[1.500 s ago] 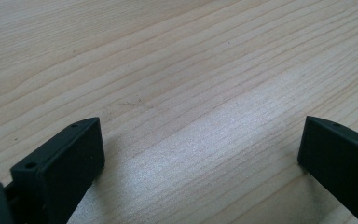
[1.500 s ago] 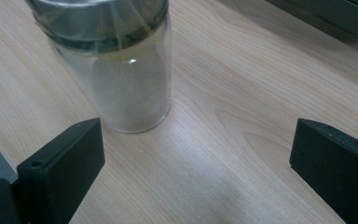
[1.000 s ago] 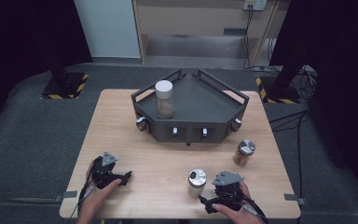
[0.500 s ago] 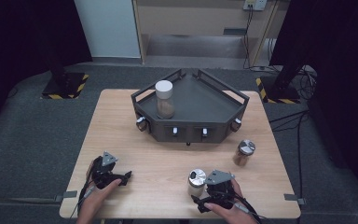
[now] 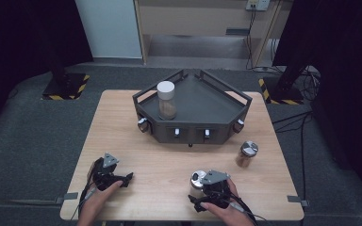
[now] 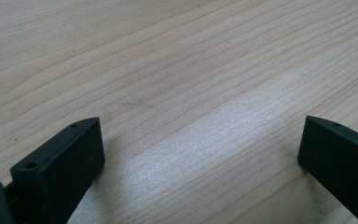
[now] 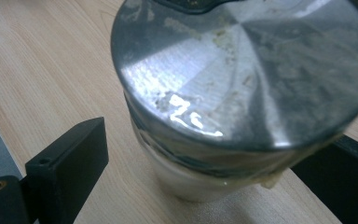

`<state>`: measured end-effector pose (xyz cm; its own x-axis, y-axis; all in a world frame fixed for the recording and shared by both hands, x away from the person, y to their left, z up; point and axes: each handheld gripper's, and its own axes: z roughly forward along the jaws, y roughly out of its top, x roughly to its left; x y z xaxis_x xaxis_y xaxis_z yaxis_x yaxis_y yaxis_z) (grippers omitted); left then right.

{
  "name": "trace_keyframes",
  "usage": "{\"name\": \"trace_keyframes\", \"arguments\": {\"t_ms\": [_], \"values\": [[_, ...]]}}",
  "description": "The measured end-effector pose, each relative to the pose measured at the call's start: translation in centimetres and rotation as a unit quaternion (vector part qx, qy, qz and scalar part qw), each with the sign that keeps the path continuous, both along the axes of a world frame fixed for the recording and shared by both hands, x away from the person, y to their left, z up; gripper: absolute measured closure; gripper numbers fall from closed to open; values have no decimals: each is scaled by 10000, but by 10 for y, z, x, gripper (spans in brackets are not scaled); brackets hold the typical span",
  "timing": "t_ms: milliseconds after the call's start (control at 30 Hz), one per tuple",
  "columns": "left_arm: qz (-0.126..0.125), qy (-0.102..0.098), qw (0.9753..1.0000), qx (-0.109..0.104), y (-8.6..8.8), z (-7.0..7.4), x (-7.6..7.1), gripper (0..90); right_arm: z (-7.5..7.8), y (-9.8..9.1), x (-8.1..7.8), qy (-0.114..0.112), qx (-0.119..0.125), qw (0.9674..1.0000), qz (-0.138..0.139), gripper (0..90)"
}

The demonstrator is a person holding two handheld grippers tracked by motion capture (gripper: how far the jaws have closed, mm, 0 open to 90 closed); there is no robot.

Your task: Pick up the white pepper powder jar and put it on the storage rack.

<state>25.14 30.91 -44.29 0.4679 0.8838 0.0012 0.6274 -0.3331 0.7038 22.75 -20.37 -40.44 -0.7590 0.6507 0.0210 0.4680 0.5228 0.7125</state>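
Two grippers | R gripper [image 5: 199, 201] jaws closing round steel-lidded glass jar [image 5: 197, 182], gap at one pad, table [image 5: 122, 117] 5 o'clock | L gripper [image 5: 127, 178] jaws wide, empty, 7 o'clock

**A pale table in a dark room**

A light wooden table [image 5: 122, 122] stands on grey carpet [image 5: 28, 141]. Black curtains [image 5: 19, 37] hang at both sides. Behind are a white panel [image 5: 106, 28], a wooden cabinet [image 5: 202, 23] and two yellow-and-black striped stand bases [image 5: 66, 87].

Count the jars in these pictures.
3: a white-lidded glass jar in the dark tray, a metal-lidded brown jar right, and a metal-lidded pale jar between the right gripper fingers.
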Motion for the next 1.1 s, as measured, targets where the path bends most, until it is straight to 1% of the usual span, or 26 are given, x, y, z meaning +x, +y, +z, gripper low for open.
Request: {"name": "trace_keyframes", "arguments": {"t_ms": [133, 367, 533, 567, 600, 633, 900, 967, 1100], "values": [[0, -1, 10000, 1, 0, 0, 0, 0, -3, 1, 1, -6, 47, 10000, -34, 66], [0, -1, 10000, 1, 0, 0, 0, 0, -7, 4, 2, 3, 47, 10000, -54, 101], [1, -1, 10000, -1, 0, 0, 0, 0, -9, 5, 1, -71, 71, 9999, -116, 163], [1, -1, 10000, 0, 0, 0, 0, 0, -9, 4, 0, -93, 118, 9998, -154, 203], [1, -2, 10000, 0, 0, 0, 0, 0, -9, 4, 0, -93, 118, 9998, -154, 203], [0, -1, 10000, 0, 0, 0, 0, 0, -10, 2, 1, -97, 192, 9996, -181, 225], [1, -2, 10000, 0, 0, 0, 0, 0, -15, 2, 1, -79, 303, 9992, -236, 283], [0, -1, 10000, 0, 0, 0, 0, 0, -15, 3, -1, -122, 278, 9992, -255, 298], [2, -2, 10000, 0, 0, 0, 0, 0, -15, 4, -2, -136, 263, 9992, -276, 303]]}}
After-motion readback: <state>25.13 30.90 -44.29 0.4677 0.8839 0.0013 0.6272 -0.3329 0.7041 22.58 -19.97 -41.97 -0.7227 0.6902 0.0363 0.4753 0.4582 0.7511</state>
